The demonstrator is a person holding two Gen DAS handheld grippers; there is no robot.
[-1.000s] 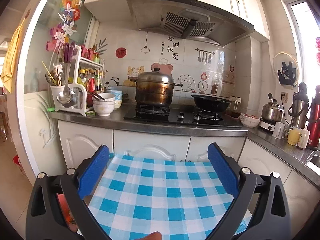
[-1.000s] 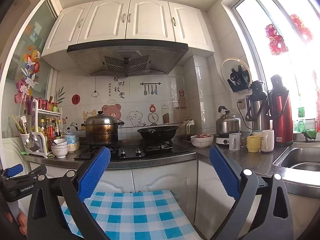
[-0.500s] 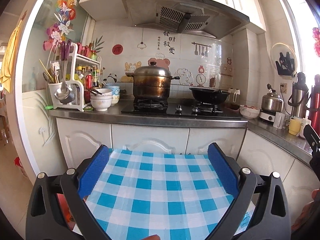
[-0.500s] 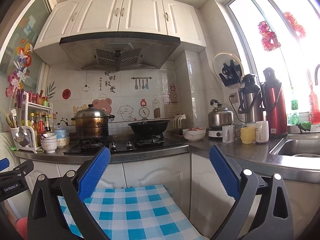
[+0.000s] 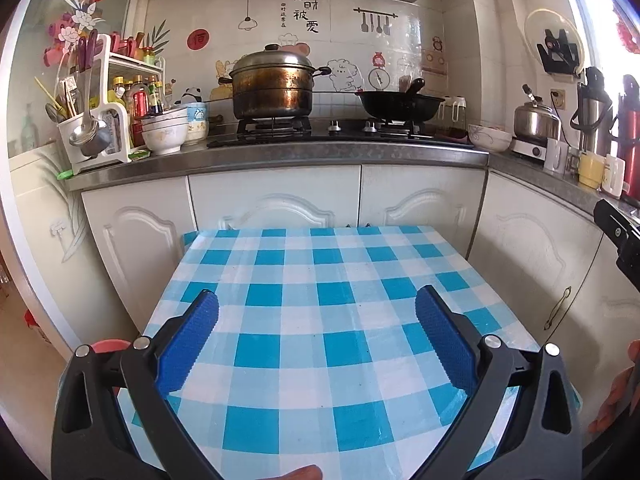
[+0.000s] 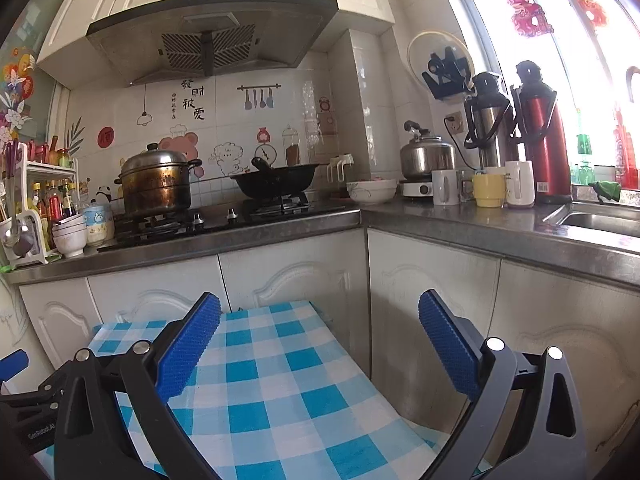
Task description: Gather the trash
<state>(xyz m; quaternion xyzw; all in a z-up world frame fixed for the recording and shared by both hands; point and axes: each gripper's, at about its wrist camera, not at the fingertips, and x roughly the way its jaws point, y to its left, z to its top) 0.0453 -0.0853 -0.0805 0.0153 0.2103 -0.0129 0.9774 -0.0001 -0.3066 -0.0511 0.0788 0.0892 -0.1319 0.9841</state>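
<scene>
Both grippers hover over the small table [image 5: 320, 320] with its blue-and-white checked cloth, pushed up near the white cabinet doors [image 5: 276, 204]. The left gripper [image 5: 316, 312] has its blue pads spread wide with nothing between them. The right gripper [image 6: 320, 320] is just as wide apart, and it too is empty, with the table's right edge below it. No trash shows on the cloth or anywhere else in either view. Up on the counter [image 6: 440, 220] a lidded steel pot [image 5: 272, 88] and a black wok [image 5: 400, 106] sit on the stove, and a yellow mug [image 6: 490, 190] stands beside the red thermos [image 6: 540, 132].
</scene>
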